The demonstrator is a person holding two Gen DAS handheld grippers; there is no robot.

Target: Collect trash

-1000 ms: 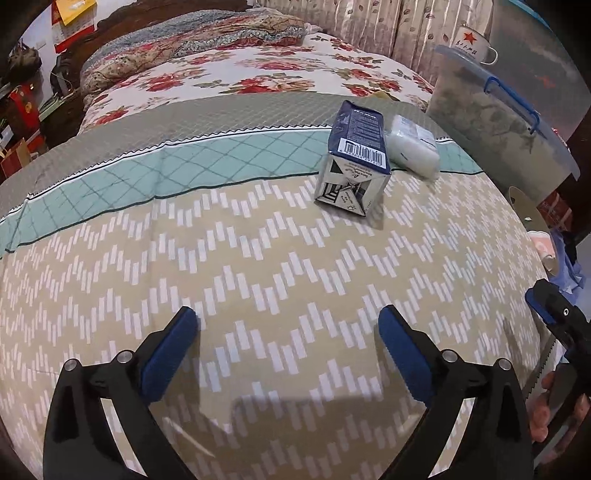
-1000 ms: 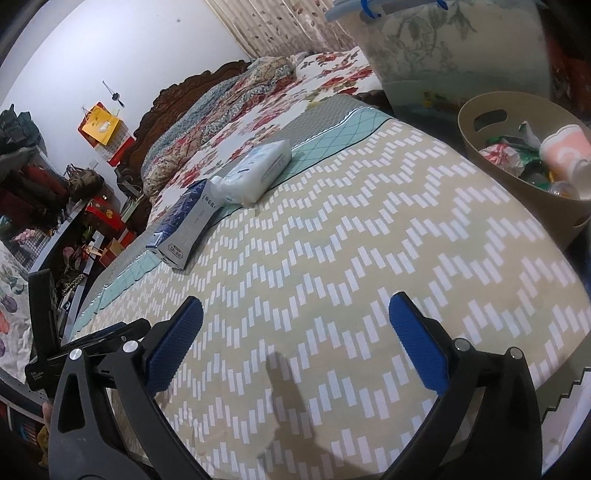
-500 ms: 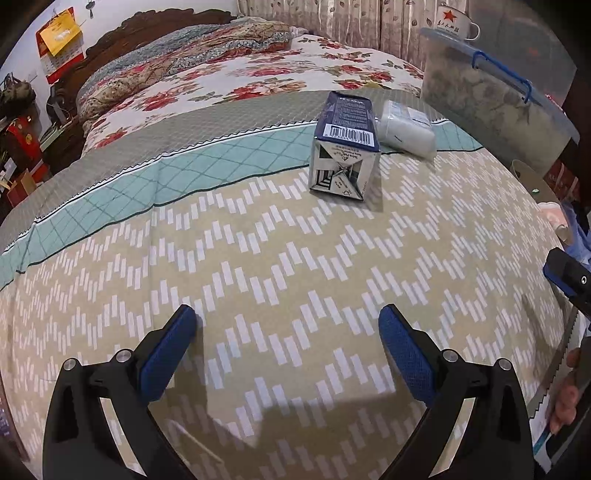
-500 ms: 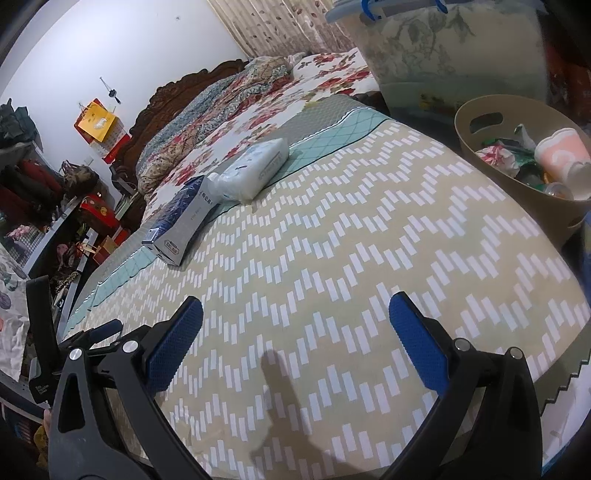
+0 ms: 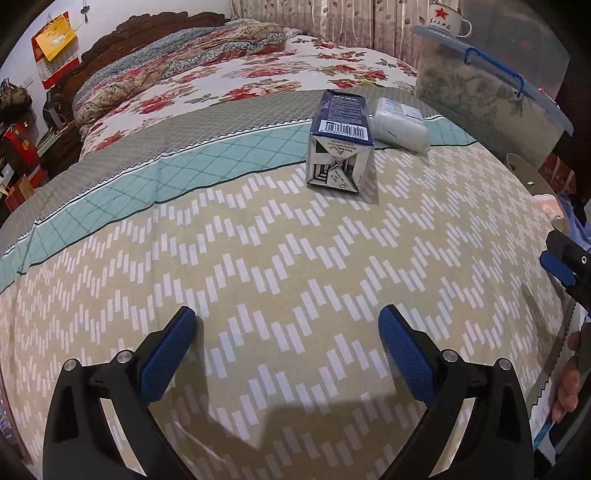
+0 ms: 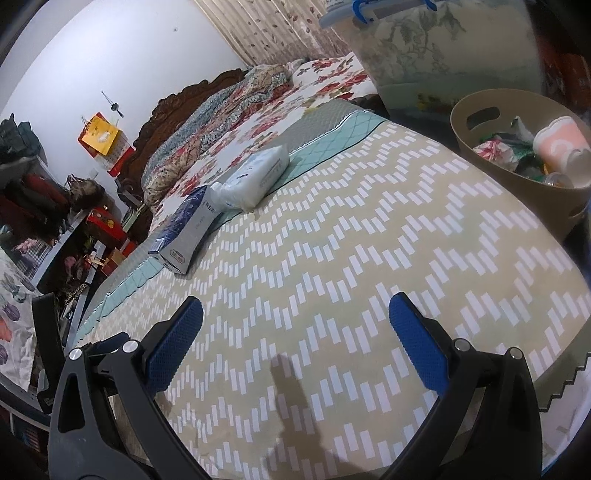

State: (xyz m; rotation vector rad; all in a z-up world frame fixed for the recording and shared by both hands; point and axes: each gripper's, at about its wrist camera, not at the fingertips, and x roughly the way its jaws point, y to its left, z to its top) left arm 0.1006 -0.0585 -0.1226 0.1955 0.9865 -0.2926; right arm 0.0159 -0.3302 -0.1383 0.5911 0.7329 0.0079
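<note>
A blue and white carton [image 5: 340,144] lies on its side on the bed's zigzag blanket [image 5: 280,266], its folded base turned to my left gripper [image 5: 288,347]. A white tissue pack [image 5: 400,123] lies just behind it on the right. That gripper hovers open and empty over the blanket, well short of the carton. In the right wrist view the carton [image 6: 184,230] and tissue pack [image 6: 255,175] lie far to the upper left. My right gripper [image 6: 295,339] is open and empty above the blanket. A beige basket [image 6: 517,177] with several pieces of trash stands beside the bed on the right.
A lidded clear storage box [image 5: 491,88] with a mug [image 5: 445,20] on top stands past the bed's right side. Floral bedding [image 5: 229,74] and a carved headboard [image 6: 177,103] lie beyond. Cluttered shelves [image 6: 48,206] fill the left. A hand [image 5: 569,380] shows at the right edge.
My left gripper has moved forward toward the carton, which now looks larger and more central. The right gripper has shifted slightly forward over the blanket. Both stay open.
</note>
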